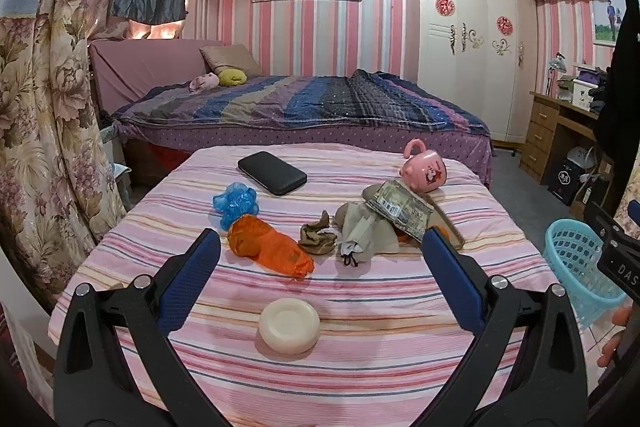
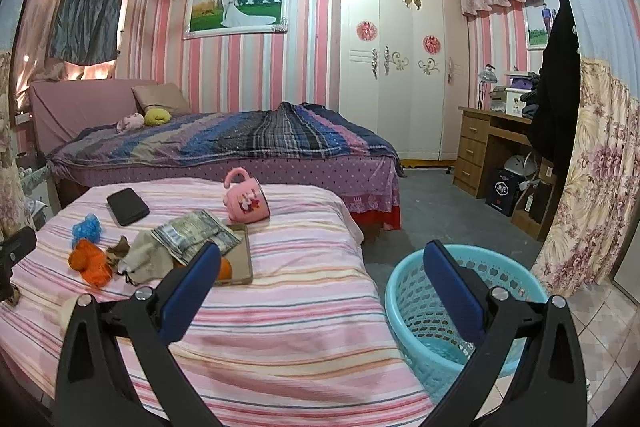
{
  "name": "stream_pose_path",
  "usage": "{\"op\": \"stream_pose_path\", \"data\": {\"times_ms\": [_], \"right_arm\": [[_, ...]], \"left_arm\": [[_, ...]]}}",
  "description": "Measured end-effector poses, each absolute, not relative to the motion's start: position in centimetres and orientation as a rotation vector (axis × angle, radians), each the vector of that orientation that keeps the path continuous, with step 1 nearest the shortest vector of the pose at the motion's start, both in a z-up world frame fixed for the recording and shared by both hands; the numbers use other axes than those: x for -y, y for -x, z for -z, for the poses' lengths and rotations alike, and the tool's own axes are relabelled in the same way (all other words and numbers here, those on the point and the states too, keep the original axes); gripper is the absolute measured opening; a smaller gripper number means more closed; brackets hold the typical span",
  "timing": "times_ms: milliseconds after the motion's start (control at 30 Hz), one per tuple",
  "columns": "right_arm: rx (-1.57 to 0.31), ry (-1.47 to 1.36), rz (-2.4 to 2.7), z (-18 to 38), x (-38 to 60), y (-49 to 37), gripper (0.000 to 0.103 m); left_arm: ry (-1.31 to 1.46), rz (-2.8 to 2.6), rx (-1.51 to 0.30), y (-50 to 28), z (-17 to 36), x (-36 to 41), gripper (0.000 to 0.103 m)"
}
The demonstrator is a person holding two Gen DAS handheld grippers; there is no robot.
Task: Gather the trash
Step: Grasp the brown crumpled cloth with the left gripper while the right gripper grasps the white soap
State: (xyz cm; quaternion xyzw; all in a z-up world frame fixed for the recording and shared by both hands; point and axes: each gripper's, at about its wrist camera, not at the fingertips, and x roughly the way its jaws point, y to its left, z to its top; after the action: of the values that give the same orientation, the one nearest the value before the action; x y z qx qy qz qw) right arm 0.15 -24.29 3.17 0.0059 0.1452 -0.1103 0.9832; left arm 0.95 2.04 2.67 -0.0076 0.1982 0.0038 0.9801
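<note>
Both grippers are up over the pink striped cloth-covered table [image 1: 360, 311], and both stand wide apart with nothing between the blue pads. The left gripper [image 1: 320, 251] fills the bottom of its frame, jaws spread, framing the clutter in the middle of the picture. The right gripper [image 2: 322, 259] is just as wide open, its left finger over the table edge, its right finger in front of the light blue plastic mesh basket [image 2: 416, 311] that sits on the floor at lower right of its view, just beside the table.

Now the trash. Dead centre in the left view lies the crumpled orange plastic bag [image 1: 270, 247], touching the crumpled blue plastic bag [image 1: 235, 203] just above and to its left. To the right of the orange one sits a small wad of brown paper [image 1: 318, 237], then a grey drawstring cloth pouch [image 1: 362, 231], partly under a printed foil packet [image 1: 400, 213]. The packet rests on a flat tan tray [image 2: 242, 263], and something orange peeks out beside it; what it is, I cannot tell.

Lower centre, nearest the left gripper, is a round cream-white soap-like disc [image 1: 289, 325]. Toward the far edge, upper middle, lie a black rectangular case [image 1: 272, 173] and a pink mug with a cartoon print [image 1: 424, 171], tipped on its side.

At the far right edge of the left view, the basket shows again, with a hand [image 1: 616, 337] below it.
</note>
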Motion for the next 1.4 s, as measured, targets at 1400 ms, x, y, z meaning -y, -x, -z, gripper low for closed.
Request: {"op": "stream_pose_path", "data": {"times_ms": [1400], "right_arm": [[-0.499, -0.057, 0.041, 4.7, 6.9, -5.3, 0.099]], "left_arm": [[0.034, -0.184, -0.552, -2.1, 7.9, -21.1, 0.098]]}}
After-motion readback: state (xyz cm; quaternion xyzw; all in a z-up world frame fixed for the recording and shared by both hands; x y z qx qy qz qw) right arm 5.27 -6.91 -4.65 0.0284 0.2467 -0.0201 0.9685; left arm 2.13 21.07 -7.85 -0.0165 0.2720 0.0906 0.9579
